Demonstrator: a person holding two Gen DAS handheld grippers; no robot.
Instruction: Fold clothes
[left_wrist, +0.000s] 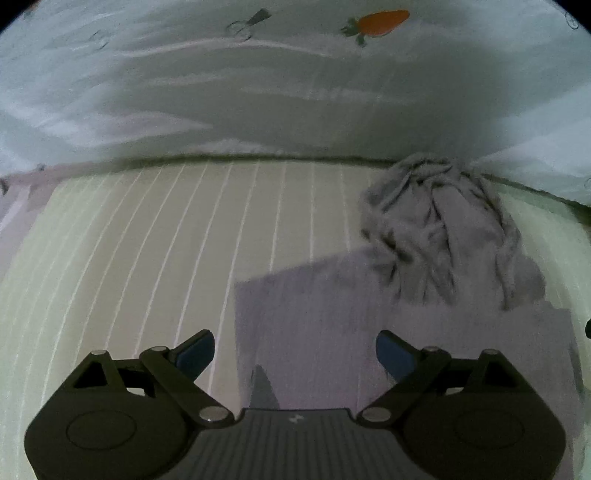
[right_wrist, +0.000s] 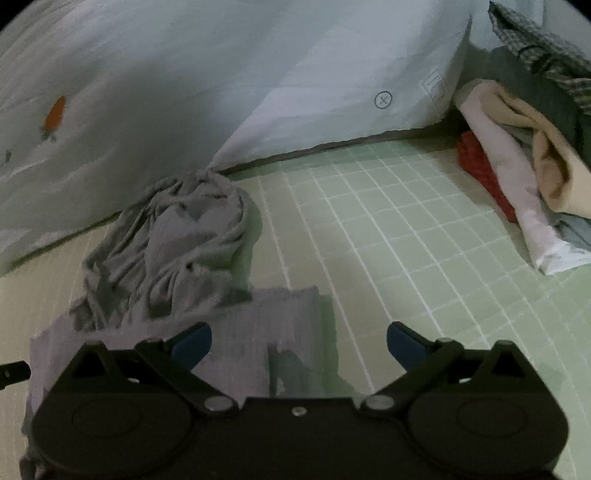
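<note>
A grey garment lies on the striped bed sheet (left_wrist: 147, 240). Its far part is a crumpled heap (left_wrist: 439, 225), also in the right wrist view (right_wrist: 173, 243). Its near part is a flat, smooth panel (left_wrist: 332, 314), seen in the right wrist view too (right_wrist: 251, 325). My left gripper (left_wrist: 295, 354) is open and empty, its blue pads (left_wrist: 197, 350) spread over the panel's left edge. My right gripper (right_wrist: 299, 343) is open and empty over the panel's right edge.
A pale quilt with a carrot print (left_wrist: 380, 22) rises behind the garment (right_wrist: 258, 92). A pile of other clothes (right_wrist: 517, 166), pink, cream, red and dark, lies at the far right on the green checked sheet (right_wrist: 406, 229).
</note>
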